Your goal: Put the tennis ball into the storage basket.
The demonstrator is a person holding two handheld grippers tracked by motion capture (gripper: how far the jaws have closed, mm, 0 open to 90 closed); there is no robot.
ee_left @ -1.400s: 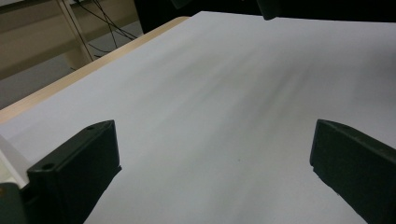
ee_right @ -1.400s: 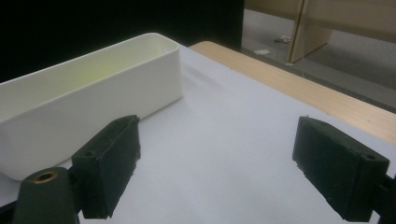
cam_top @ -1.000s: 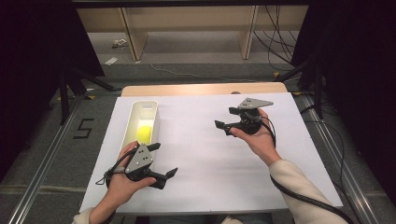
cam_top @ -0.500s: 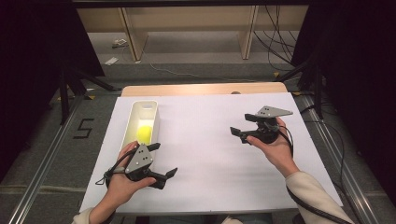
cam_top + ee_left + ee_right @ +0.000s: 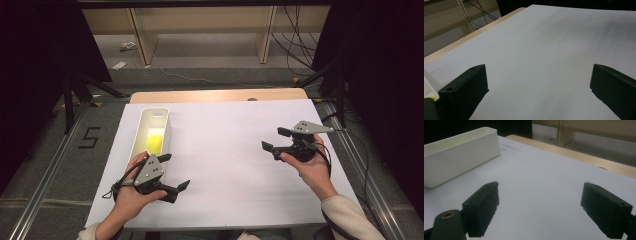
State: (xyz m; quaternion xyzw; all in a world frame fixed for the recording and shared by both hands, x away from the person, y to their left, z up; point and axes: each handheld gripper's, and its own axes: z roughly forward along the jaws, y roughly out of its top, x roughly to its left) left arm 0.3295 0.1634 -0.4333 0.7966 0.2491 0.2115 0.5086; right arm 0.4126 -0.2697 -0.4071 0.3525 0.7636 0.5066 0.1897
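A long white bin (image 5: 142, 131) stands on the left part of the white table sheet (image 5: 225, 150), and a yellow ball (image 5: 154, 143) lies inside it. My left gripper (image 5: 175, 171) is held just in front of the bin's near end, open, with nothing between its jaws. In the left gripper view the left gripper (image 5: 537, 82) looks out over bare sheet. My right gripper (image 5: 274, 139) hovers at the right side of the sheet, open and empty. In the right gripper view the right gripper (image 5: 540, 202) faces the bin (image 5: 456, 155), which stands well off.
A wooden table edge (image 5: 215, 95) shows behind the sheet. Beyond it lie floor, cables and shelf legs (image 5: 265, 35). Metal rails run along both sides of the table (image 5: 45, 180).
The right gripper has moved from the middle back of the sheet to the right and nearer the person. The left gripper has stayed in place.
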